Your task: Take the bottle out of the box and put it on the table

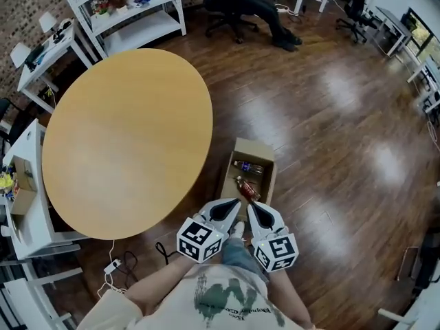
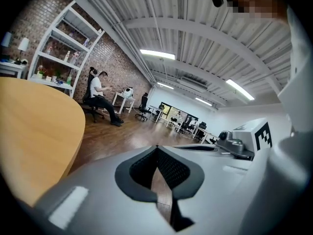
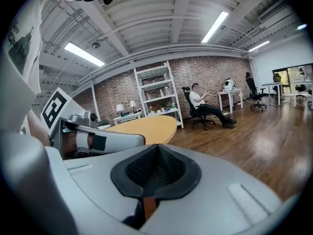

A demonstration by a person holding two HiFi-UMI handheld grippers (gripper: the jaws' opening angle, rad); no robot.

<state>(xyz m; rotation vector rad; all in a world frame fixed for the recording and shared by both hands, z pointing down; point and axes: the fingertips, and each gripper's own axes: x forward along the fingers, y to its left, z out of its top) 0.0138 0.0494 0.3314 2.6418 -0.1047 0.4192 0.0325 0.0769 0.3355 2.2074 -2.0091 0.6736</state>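
We find ourselves in an open-plan loft office, brick wall (image 3: 117, 94), white shelves (image 1: 137, 29), desks (image 1: 392, 29) along our right, swivel chairs (image 1: 355, 7), a person (image 1: 251, 2) seated ahead of us, wood floor (image 1: 330, 115), strip lights (image 3: 215, 26) overhead, round table (image 1: 124, 136) beside us

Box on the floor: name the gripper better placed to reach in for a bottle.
Right, narrowly. The right gripper points at the near edge of the box, closest to the nearer bottle; the left gripper hangs beside it, toward the table. Both are shut and must open first.
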